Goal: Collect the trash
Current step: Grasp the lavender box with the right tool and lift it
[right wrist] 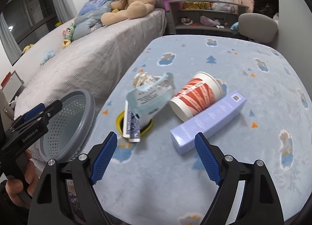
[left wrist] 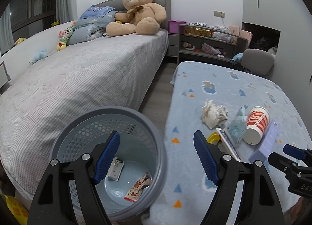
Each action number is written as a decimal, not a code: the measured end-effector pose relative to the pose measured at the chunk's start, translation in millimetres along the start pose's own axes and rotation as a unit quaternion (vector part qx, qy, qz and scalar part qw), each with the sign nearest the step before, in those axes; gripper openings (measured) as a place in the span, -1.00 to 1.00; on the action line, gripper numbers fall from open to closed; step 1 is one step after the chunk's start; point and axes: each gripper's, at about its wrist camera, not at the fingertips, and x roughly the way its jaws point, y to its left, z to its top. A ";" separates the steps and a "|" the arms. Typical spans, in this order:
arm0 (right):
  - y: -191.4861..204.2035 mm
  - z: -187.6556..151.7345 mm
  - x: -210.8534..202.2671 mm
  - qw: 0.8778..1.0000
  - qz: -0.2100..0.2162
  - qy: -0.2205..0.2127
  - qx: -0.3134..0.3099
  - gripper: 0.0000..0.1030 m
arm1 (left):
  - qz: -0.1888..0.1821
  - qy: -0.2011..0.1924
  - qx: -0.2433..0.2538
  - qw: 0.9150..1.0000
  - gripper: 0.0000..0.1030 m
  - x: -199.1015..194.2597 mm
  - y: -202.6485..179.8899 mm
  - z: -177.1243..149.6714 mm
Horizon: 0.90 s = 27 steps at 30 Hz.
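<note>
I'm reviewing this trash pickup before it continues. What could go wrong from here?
1. The paper cup lies on its side against the purple box; pulling the box away might roll it.
2. The wrappers overlap, so the right gripper may grab several.
3. The bin sits beside the table's edge, so a drop could miss.

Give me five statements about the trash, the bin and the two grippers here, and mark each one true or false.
1. The paper cup lies on its side on the blanket. True.
2. The bin holds nothing. False: wrappers lie on its bottom.
3. The right gripper is clamped on the purple box. False: its jaws are open and hold nothing.
4. The left gripper is open over the bin's rim. True.
5. The crumpled paper is inside the bin. False: it lies on the blanket beside the cup.
</note>
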 end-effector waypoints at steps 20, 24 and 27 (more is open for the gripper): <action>-28.5 -7.3 -4.5 0.998 -0.037 -0.008 0.041 0.60 | -0.018 -0.005 0.021 1.000 0.45 6.1 -27.9 4.0; -32.5 -8.1 -1.6 0.998 -0.040 -0.005 0.049 0.61 | -0.015 -0.002 0.022 1.000 0.45 7.4 -28.3 2.8; -34.5 -8.8 1.6 0.998 -0.042 -0.002 0.053 0.61 | -0.015 -0.003 0.021 1.000 0.45 6.9 -27.2 2.7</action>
